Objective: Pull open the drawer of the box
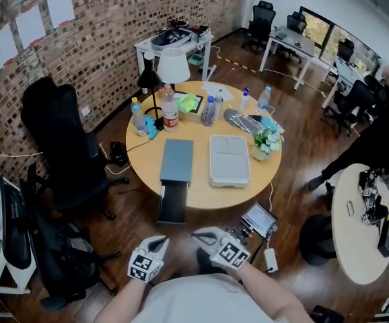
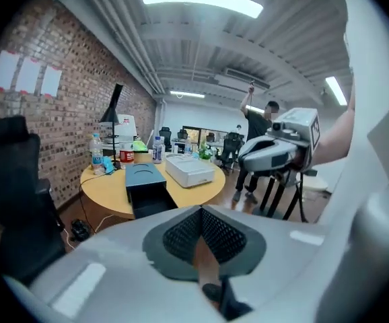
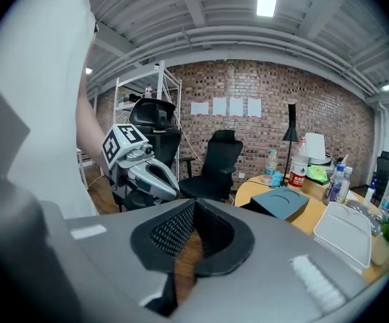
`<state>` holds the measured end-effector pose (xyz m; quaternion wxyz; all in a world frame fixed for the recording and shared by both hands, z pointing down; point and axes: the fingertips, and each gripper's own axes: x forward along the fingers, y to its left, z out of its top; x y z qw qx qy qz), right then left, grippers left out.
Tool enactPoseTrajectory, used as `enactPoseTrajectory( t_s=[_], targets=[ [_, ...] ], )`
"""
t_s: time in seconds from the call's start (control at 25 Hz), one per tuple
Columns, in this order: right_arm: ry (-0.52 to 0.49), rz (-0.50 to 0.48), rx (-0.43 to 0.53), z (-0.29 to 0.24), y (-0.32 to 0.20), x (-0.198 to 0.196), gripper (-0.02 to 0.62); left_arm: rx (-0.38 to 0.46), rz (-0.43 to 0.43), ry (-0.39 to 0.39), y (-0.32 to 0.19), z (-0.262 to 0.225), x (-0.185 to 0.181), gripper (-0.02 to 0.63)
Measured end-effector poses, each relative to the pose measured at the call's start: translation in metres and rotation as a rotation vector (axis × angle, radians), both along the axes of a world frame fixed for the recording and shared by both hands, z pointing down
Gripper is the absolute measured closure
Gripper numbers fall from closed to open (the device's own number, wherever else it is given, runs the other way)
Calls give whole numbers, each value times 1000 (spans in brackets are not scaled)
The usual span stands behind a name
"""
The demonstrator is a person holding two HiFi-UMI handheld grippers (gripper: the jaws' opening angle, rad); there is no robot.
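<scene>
A dark blue-grey box [image 1: 177, 160] lies on the round wooden table [image 1: 198, 128]. Its black drawer [image 1: 173, 204] stands pulled out over the table's near edge. The box [image 2: 144, 175] and its open drawer [image 2: 149, 200] also show in the left gripper view, far ahead. Both grippers hang close to my body, well short of the table. My left gripper [image 1: 158, 245] [image 2: 201, 211] is shut with nothing in it. My right gripper [image 1: 198, 235] [image 3: 194, 204] is shut and empty too. The right gripper view catches the box [image 3: 290, 202] at its right.
A white lidded case [image 1: 229, 159] lies right of the box. Bottles [image 1: 169, 108], a lamp [image 1: 173, 66] and a small plant [image 1: 265, 141] crowd the table's far side. A black office chair [image 1: 60, 147] stands at left. A second round table [image 1: 353, 229] is at right.
</scene>
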<state>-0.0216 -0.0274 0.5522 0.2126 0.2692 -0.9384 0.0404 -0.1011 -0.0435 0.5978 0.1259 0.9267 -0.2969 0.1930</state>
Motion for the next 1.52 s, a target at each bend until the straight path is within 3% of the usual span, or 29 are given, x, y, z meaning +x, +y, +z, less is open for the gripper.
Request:
enactPoseTrajectory(
  t_s=[0.16, 0.4, 0.72, 1.0, 1.52],
  targets=[
    [-1, 33, 6, -7, 9, -7, 589, -24, -7, 93, 20, -10, -4, 600],
    [-8, 60, -4, -11, 52, -27, 589, 37, 108, 128, 62, -24, -1, 600],
    [-15, 85, 44, -28, 66, -43, 589, 155, 170, 91, 52, -60, 0, 600],
    [-22, 156, 30, -27, 92, -40, 589, 94, 285, 93, 85, -50, 14, 600],
    [-68, 239, 28, -20, 112, -30, 589, 36, 288, 99, 102, -29, 11, 600]
  ],
)
